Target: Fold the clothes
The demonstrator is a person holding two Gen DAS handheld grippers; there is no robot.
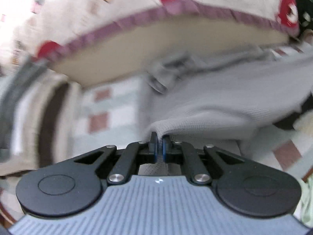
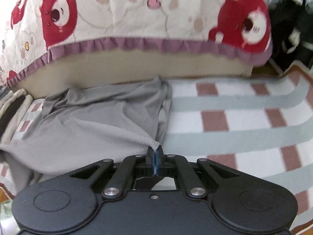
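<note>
A grey garment (image 2: 93, 121) lies crumpled on the checked rug (image 2: 244, 117) in front of the bed. In the right wrist view my right gripper (image 2: 155, 149) is shut on a hemmed corner of the grey garment, lifted a little off the rug. In the left wrist view my left gripper (image 1: 159, 137) is shut on another edge of the same grey garment (image 1: 225, 98), which stretches away to the right. That view is motion-blurred.
The bed's side (image 2: 137, 62) with a bear-print cover and purple frill (image 2: 137, 43) runs across the back. Folded beige and brown cloth (image 2: 13, 105) lies at the left. Dark clothes (image 2: 289, 19) are piled at the far right.
</note>
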